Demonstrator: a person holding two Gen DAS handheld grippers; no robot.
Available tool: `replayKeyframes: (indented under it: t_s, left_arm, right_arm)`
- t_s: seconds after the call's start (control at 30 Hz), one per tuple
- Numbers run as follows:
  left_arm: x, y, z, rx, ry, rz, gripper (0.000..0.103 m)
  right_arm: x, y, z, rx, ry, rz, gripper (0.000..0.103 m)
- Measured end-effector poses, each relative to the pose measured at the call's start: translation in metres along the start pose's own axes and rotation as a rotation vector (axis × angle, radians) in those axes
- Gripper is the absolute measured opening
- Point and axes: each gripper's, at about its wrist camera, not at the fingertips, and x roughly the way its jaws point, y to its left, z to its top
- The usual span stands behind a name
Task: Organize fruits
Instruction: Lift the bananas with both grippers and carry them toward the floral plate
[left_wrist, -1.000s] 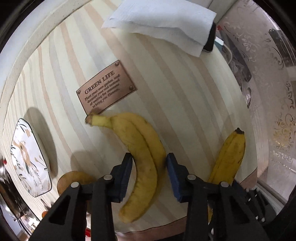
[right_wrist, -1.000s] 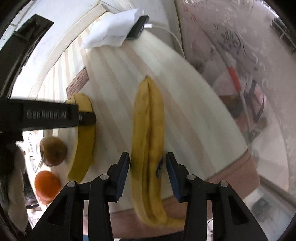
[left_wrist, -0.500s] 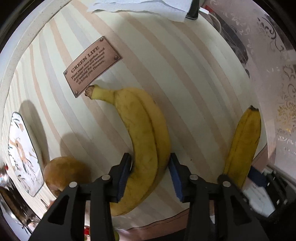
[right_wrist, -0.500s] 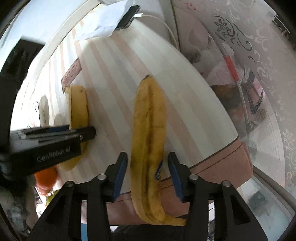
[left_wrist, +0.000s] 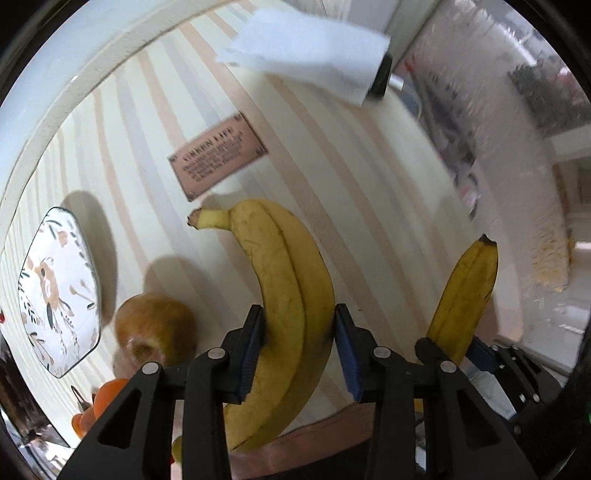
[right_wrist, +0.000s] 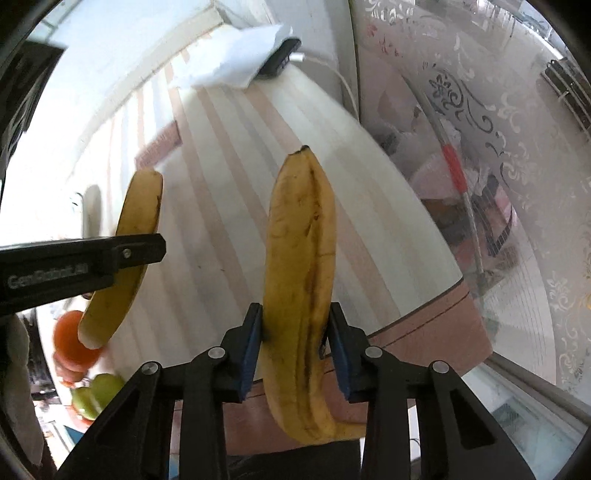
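Bananas fill both our grips: our left hand-held gripper (left_wrist: 299, 350) clamps a joined banana pair (left_wrist: 284, 295). Our right hand-held gripper (right_wrist: 295, 343) pinches a single banana (right_wrist: 301, 266) above the striped counter (right_wrist: 229, 206)

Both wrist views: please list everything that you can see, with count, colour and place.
Banana pair: 2 joined, yellow, in the left gripper.
Single banana: 1, yellow with brown marks, in the right gripper.
Brown fruit: 1, on the table, left of the pair.
Oranges: at least 2, near table edge, left.
Green fruits: about 2, beside the oranges.
Plate: 1, white with flower pattern, far left.
Plaque: 1, brown, lettered, middle of the table.
Tissue: white, far end, over a black device.
Table: 1, cream with stripes.
Left gripper: black, blue pads, shut.
Right gripper: same, shut.
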Motion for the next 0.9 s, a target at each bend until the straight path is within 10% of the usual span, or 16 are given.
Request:
replayKeyframes:
  t_s: [0.27, 0.63, 0.9]
  left_arm:
    - [-0.073, 0.046, -0.02, -0.068, -0.113, -0.094, 0.035]
    - [-0.165, 0.144, -0.042, -0.222, -0.267, -0.162, 0.035]
    - [-0.161, 0.254, -0.05, -0.346, -0.236, -0.147, 0.035]
  right_arm:
    - [-0.046, 0.025, 0.027, -0.006, -0.049, 0.128, 0.037]
    - [-0.118, 0.155, 0.046, -0.214, -0.133, 0.294, 0.036]
    - [-0.084, 0.264, 0.05, -0.254, 0.025, 0.418, 0.036]
